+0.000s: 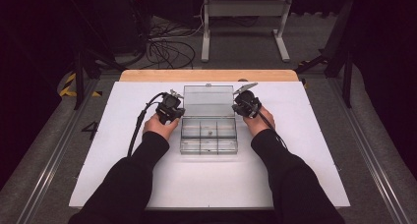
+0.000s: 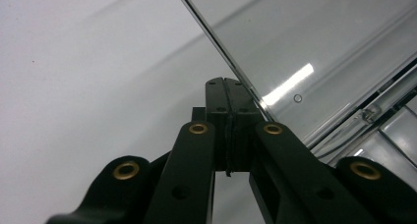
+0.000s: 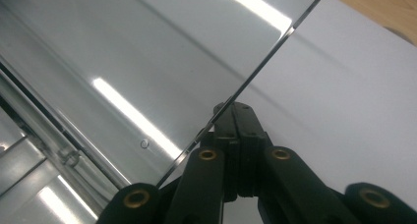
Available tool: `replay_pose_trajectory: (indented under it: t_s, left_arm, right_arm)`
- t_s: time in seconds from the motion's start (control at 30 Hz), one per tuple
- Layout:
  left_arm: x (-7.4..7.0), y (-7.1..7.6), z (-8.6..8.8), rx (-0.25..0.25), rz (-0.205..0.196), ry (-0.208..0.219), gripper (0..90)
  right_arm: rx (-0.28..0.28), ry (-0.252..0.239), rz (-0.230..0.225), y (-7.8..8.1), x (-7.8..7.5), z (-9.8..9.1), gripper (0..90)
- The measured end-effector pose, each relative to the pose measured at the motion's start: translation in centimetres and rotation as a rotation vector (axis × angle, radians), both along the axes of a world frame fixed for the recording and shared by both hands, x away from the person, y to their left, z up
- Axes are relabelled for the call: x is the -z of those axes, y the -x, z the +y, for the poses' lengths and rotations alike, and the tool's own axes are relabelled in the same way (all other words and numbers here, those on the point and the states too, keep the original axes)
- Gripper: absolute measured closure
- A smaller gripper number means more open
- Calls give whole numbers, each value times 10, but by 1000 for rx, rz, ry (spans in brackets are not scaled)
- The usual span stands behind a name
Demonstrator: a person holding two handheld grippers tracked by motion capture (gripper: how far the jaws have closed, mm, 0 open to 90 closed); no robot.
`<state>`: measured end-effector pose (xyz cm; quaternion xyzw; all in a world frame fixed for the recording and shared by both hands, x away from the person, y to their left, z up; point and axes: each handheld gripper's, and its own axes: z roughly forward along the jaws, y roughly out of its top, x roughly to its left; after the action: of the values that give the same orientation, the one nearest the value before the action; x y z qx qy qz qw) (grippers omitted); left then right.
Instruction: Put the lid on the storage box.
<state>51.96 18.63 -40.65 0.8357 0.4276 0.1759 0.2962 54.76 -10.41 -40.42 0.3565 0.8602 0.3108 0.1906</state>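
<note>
Black sleeves come in from the bottom edge of the high view, cut off at the elbows, each hand carrying a two-jaw tool. Between them on the white board (image 1: 123, 175) sits a clear plastic compartment box (image 1: 209, 135), its hinged transparent lid (image 1: 208, 101) standing open and leaning away from the person.

Left gripper (image 1: 170, 108) sits against the lid's left edge; in its own view the black jaws are clenched pad to pad, with nothing between them, and the lid's thin edge (image 2: 231, 62) runs just beside their tips. Whether the tips actually touch that edge is hard to say. Right gripper (image 1: 246, 103) mirrors this at the lid's right edge: its jaws are likewise pressed fully together on nothing, the lid edge (image 3: 255, 76) crossing close in front of them.

Inside the box, dividers mark off several cells; one small dark item (image 1: 210, 133) lies in a middle cell, too small to identify. Glare stripes on the lid blur what lies behind it.

Beneath the board, a pale wooden tabletop (image 1: 209, 75) shows along the far edge. Grey carpet surrounds the table, with metal rails at both sides, a tangle of black cables (image 1: 167, 49) and a white metal frame (image 1: 246, 22) beyond, then darkness.
</note>
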Motion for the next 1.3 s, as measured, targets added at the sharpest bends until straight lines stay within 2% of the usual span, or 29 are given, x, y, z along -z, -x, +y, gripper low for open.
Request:
replay_pose_trajectory:
  t_s: [0.43,0.63,0.83,1.3]
  left_arm:
    - [-5,1,2,-7,-42,12,893]
    - [-7,3,1,-4,-42,22,893]
    - [-9,4,3,4,-53,16,893]
    - [-15,7,5,11,-64,35,893]
  right_arm:
    - [0,-14,-41,2,-6,-1,900]
    - [0,-20,-61,3,-10,-2,900]
    - [-1,-29,-65,6,-13,-3,900]
    - [0,-51,-64,11,-20,-6,900]
